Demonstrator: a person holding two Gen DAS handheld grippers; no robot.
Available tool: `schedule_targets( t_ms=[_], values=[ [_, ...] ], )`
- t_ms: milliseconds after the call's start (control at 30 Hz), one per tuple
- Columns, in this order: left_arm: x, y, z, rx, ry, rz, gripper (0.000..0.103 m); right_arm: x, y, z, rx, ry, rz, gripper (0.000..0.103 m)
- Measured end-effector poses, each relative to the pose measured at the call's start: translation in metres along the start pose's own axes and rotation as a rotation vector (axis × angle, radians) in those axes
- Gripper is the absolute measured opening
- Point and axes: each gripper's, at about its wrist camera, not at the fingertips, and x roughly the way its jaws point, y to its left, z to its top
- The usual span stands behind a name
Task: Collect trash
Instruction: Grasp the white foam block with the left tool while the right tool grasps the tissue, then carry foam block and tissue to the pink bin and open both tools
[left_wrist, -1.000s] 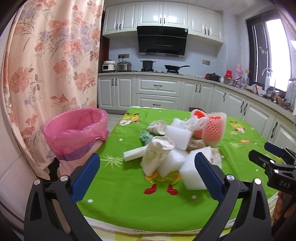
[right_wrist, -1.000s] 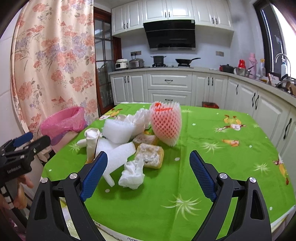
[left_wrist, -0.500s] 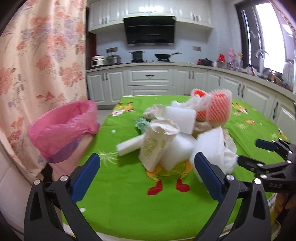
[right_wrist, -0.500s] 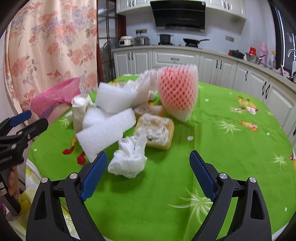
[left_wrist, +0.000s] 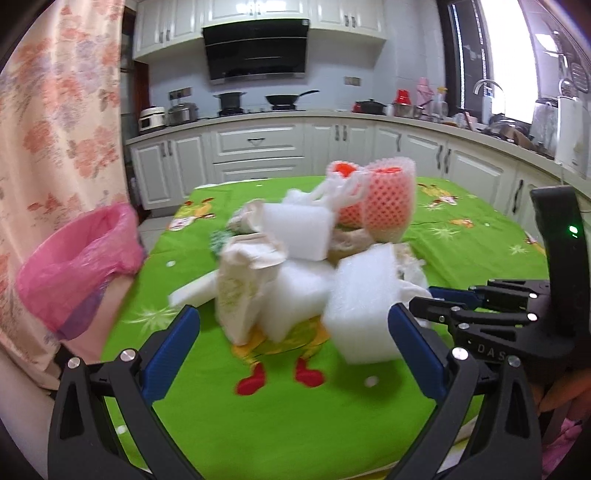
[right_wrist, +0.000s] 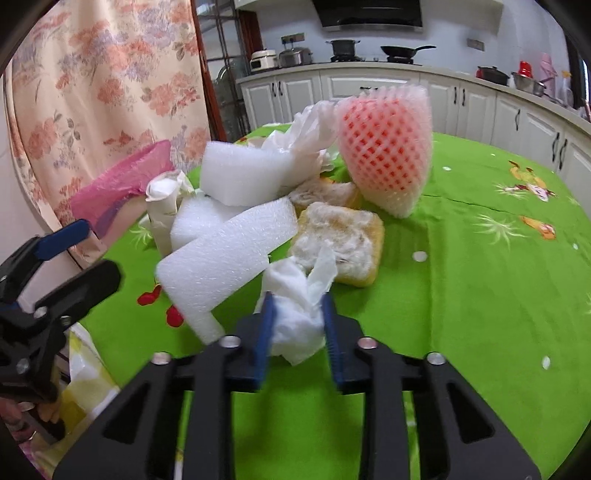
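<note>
Our right gripper is closing on a crumpled white tissue, its blue pads pressing the wad from both sides at the near edge of the trash pile. Our left gripper stands wide open with nothing between its jaws, aimed at the same pile from the other side.

The pile sits on a green tablecloth. Just behind the tissue lies a yellow sponge-like block with white fluff on top. To its left, long white foam blocks lean across each other, one end reaching down beside the right gripper's left pad. Behind them stands a pink foam fruit net, with a crumpled paper cup on the left of the heap. A pink-lined bin stands off the table's left edge, before a floral curtain.
</note>
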Motion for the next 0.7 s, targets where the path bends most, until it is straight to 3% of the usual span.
schedule_targets(
  t_ms=[300, 367, 467, 533, 567, 700],
  values=[
    [0.034, -0.051, -0.001, 0.112, 0.042, -0.033, 0.098, -0.049, -0.028, -0.003, 0.033, -0.121, -0.085, 0.014],
    [0.040, -0.059, -0.002, 0.132, 0.049, -0.038, 0.095, -0.055, -0.034, -0.003, 0.045, -0.134, -0.095, 0.014],
    [0.051, -0.067, -0.005, 0.155, 0.060, -0.029, 0.080, -0.060, -0.039, -0.004, 0.048, -0.146, -0.104, 0.014],
    [0.055, -0.069, -0.006, 0.157, 0.074, -0.039, 0.057, -0.062, -0.041, -0.005, 0.046, -0.149, -0.108, 0.014],
    [0.055, -0.068, -0.007, 0.154, 0.076, -0.045, 0.051, -0.061, -0.042, -0.006, 0.047, -0.148, -0.106, 0.014],
    [0.041, -0.062, -0.008, 0.131, 0.024, -0.051, 0.050, -0.061, -0.039, -0.006, 0.042, -0.148, -0.097, 0.014]
  ],
)
